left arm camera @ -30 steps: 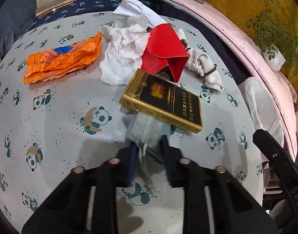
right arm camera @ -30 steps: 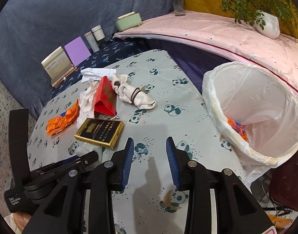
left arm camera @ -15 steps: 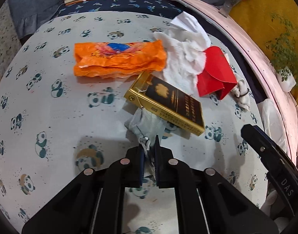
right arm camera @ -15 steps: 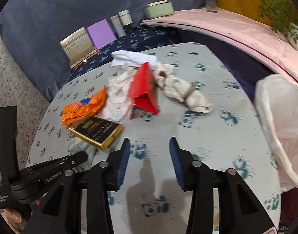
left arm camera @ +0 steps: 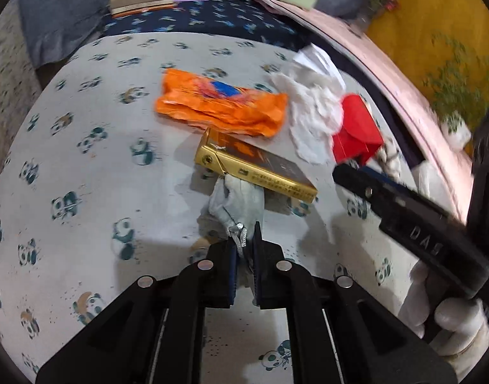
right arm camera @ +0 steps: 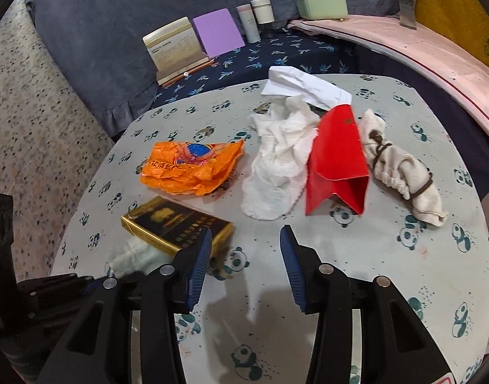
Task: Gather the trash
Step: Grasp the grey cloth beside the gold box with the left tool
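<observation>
The panda-print table (right arm camera: 388,256) has bare cloth along its near and left edges, with the litter bunched toward the far middle. Largest there is the crumpled white paper towel (right arm camera: 276,166), flanked by the orange wrapper (right arm camera: 186,166) and the red paper bag (right arm camera: 337,166). The gold cigarette carton (left arm camera: 254,166) lies nearer, with the grey crumpled tissue (left arm camera: 238,201) tucked at its near edge. The left gripper (left arm camera: 244,243), spread a second ago, is now clenched on that tissue. The right gripper (right arm camera: 244,243) hovers released, having swung left toward the litter.
</observation>
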Demonstrator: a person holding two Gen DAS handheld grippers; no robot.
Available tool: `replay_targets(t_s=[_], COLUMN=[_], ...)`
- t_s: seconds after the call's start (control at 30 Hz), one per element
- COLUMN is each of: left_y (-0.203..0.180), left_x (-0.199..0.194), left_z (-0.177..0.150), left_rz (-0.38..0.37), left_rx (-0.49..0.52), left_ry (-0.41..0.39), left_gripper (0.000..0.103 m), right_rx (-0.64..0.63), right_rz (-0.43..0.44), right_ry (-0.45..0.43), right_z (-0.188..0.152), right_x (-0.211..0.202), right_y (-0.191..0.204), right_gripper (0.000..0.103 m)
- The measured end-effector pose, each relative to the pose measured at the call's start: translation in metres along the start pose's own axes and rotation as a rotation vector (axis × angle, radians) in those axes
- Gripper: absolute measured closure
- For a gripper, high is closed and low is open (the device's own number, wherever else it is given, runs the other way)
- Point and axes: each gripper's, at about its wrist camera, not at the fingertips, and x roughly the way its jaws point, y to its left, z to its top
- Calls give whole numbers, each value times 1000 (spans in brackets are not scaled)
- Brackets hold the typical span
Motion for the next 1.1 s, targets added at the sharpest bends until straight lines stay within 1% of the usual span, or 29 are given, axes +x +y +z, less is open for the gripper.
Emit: replay_targets(t_s=[0.07, 0.13, 0.2, 0.27, 0.4, 0.53, 0.67, 0.9, 0.93, 1.1], left_y=[6, 14, 19, 17, 5, 8, 25, 68, 73, 96], left_x=[-4, -7, -10, -20, -40, -45, -48, -46, -45, -31], left_z=[2, 2, 4, 6, 14, 18, 17, 18, 19, 23], left_rz=[4, 28, 10, -25, -43, -38, 10, 146, 158, 179], left_rx=[-9, -25, -42, -40, -2, -18, -55, -118, -125, -145], left_ry=[-2, -8, -3, -26, -100, -116, -124, -131, -129, -91], left_gripper=[96, 96, 96, 96, 96, 96, 96, 96, 96, 95], right_rx=[-6, -12, -12, -10, -1, 4, -12, -55, -64, -102], right_rz=[3, 8, 12, 17, 10, 2, -1, 13, 15, 27], right_ry=[10, 18, 25, 22, 9, -5, -9, 11, 16, 37], right_z=[-2, -5, -8, -9, -12, -12, -13, -11, -10, -6], right_x=[2, 4, 4, 3, -4, -12, -17, -3, 2, 22], right_y=[4, 7, 10, 13, 14, 14, 19, 41, 45, 66], right_gripper=[59, 59, 59, 59, 59, 59, 59, 56, 54, 54])
